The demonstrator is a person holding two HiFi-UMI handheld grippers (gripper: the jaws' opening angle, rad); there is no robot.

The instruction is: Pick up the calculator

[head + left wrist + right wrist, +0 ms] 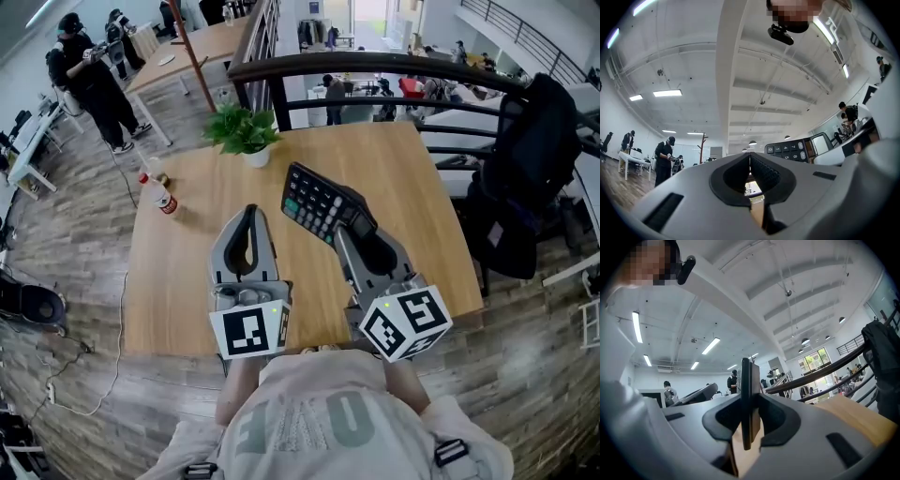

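The calculator (317, 201) is pinched in the right tool (354, 228). In the right gripper view it stands edge-on between the two pads, which press on its flat faces near one short end. From that grip its long axis runs straight out ahead of the tool, up and to the left in the head view, toward the potted plant (244, 132) at the far edge of the surface (187, 281). The key face is turned up and leftward. It looks to be lifted off the wood, not resting on it (the head view shows no contact, though the far end's clearance is hard to judge). The left tool (250, 212) has its jaws pressed together on nothing and sits just beside the calculator on its left, apart from it. Since most of the calculator's length hangs beyond the pads, any further lift probably depends on the right tool keeping that end from sagging or twisting.
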